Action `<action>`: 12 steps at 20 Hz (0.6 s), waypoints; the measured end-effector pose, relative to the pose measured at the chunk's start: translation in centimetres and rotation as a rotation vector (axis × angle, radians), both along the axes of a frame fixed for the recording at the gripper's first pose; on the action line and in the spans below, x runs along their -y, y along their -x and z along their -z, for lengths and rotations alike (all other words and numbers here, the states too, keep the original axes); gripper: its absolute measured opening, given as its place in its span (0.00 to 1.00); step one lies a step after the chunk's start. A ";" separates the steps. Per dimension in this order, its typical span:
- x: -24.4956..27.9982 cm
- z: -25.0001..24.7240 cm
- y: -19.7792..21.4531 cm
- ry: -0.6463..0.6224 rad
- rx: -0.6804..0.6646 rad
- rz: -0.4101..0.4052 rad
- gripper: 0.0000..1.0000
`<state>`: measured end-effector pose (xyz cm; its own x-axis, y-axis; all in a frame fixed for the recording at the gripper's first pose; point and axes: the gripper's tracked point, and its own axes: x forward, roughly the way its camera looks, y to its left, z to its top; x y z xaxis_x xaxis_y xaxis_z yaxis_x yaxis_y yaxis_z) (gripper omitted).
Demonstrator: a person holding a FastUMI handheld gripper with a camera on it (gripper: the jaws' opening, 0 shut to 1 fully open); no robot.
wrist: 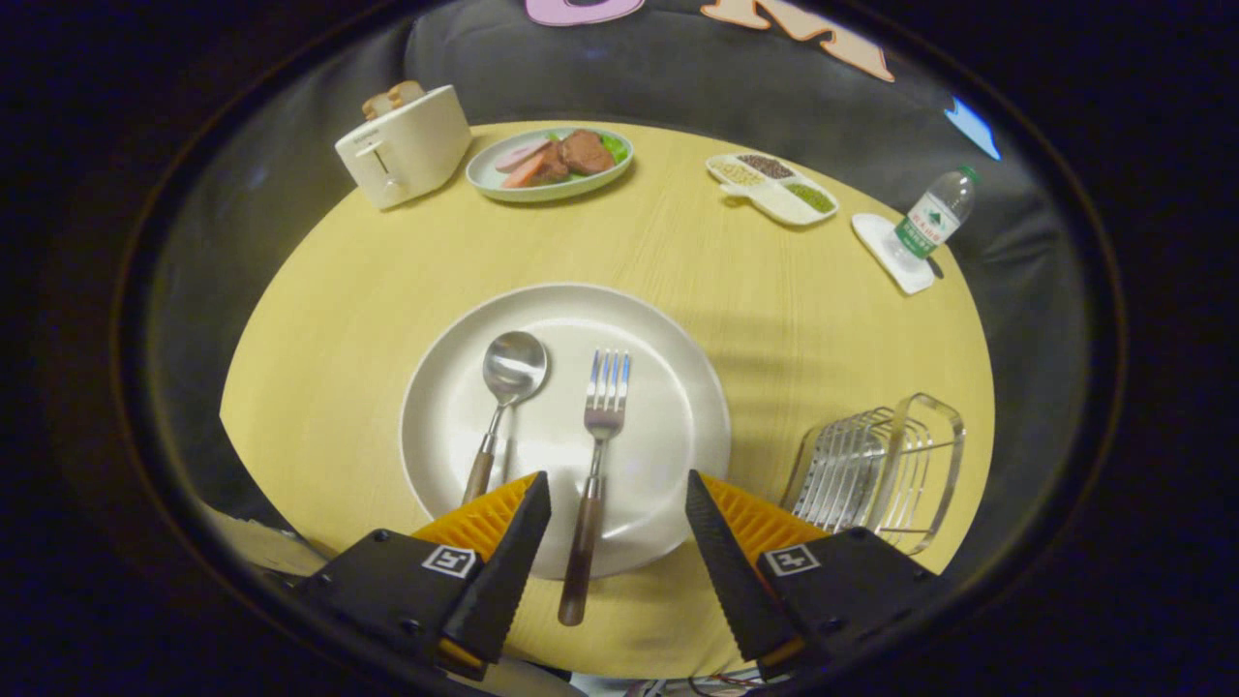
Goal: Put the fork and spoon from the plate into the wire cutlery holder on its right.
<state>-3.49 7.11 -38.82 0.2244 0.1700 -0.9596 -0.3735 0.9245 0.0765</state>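
Observation:
A white round plate (668,426) lies on the yellow table just ahead of my fingers. On it lie a spoon (503,397) on the left and a fork (598,455) to its right, both metal with brown wooden handles. The fork's handle runs back over the plate's near rim, between my fingers. My gripper (618,489) is open above that handle and holds nothing. The spoon's handle end is hidden behind my left finger (503,542). The wire cutlery holder (881,469) stands right of the plate, beside my right finger.
At the table's far side stand a cream toaster (405,143) with bread, a plate of sliced meat and greens (550,160), a divided dish of grains (772,187) and a water bottle (931,218) on a white coaster. Bare tabletop (329,319) surrounds the plate.

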 end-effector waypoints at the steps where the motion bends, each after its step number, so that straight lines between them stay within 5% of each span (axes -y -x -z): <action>1: 0.0 0.3 0.2 0.006 -0.013 -0.005 0.81; 9: -0.2 2.5 0.9 0.053 -0.097 -0.033 0.40; 12: -0.3 3.0 1.0 0.050 -0.112 -0.025 0.38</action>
